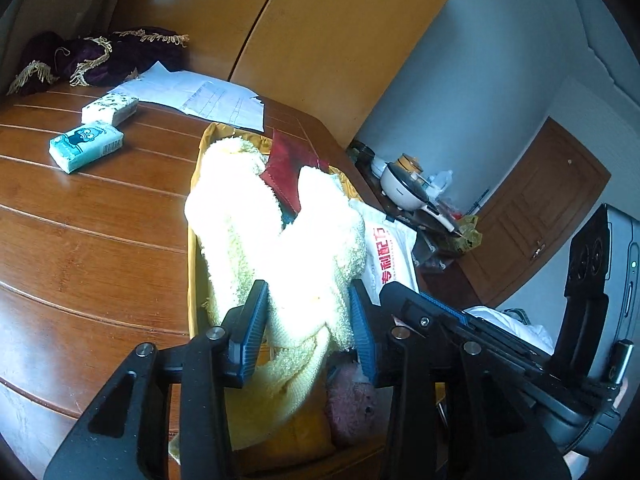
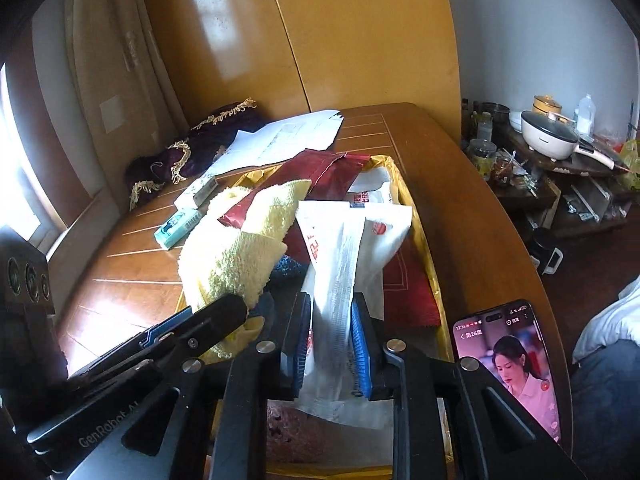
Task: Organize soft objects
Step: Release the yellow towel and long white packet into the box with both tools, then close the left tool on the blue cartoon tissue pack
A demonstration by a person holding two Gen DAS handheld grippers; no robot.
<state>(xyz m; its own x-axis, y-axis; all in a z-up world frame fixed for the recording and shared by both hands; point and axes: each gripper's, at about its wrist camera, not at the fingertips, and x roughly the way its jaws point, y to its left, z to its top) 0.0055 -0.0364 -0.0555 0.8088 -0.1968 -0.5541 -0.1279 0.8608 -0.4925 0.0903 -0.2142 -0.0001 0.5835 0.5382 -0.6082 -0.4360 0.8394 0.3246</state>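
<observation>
Left wrist view: left gripper (image 1: 311,322) clamping yellow towel (image 1: 276,232), right gripper (image 2: 331,338) clamping white pouch (image 2: 340,256), above tray (image 2: 416,216).

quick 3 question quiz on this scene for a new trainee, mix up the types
1. True or false: the left tongs are shut on the yellow towel.
2. What do the right tongs grip? A) teal tissue pack B) white plastic bag C) phone
3. Fill in: the phone leans at the wooden table's near edge, its screen ____.

Key
1. True.
2. B, the white plastic bag; the teal tissue pack lies apart on the table.
3. Lit, showing a video.
</observation>
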